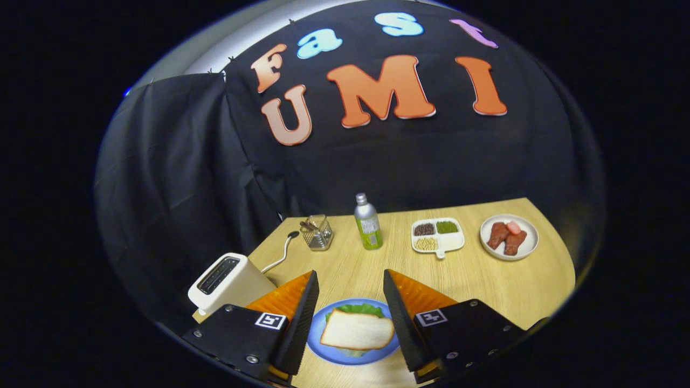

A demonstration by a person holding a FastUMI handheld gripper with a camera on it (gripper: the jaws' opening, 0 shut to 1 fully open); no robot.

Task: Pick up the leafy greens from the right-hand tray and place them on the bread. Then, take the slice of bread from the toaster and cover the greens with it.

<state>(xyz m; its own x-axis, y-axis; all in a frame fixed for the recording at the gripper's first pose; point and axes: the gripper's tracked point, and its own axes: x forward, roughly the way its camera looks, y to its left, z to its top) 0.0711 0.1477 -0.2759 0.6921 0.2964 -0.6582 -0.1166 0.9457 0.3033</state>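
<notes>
The slice of bread [357, 330] is lying on top of the leafy greens [360, 309], which are peeking out green along its far edge and a little at its near edge, and both are sitting on the blue plate [323, 345]. Whether another slice is lying under the greens cannot be told. By my reading the stack is looking finished, or nearly so. The gripper [350, 312] is hanging above the plate with its fingers spread wide apart, gripping nothing, and the plate is showing in the gap between them.

What could go wrong from here is mostly a matter of clearance. The top slice is sitting a bit skewed on a springy leaf, so if a finger is brushing it while drawing away, it is likely to slide off and uncover the greens. A finger catching the plate's rim could be dragging the whole plate across the wooden table [485, 285].

The toaster [226, 283] is standing just beyond the left finger, its cord trailing toward the wire basket [317, 233], so a sideways swing risks knocking it. Well beyond the fingers, the green bottle [368, 222], the divided tray of beans [437, 236] and the plate of meat [509, 237] are standing safely apart.
</notes>
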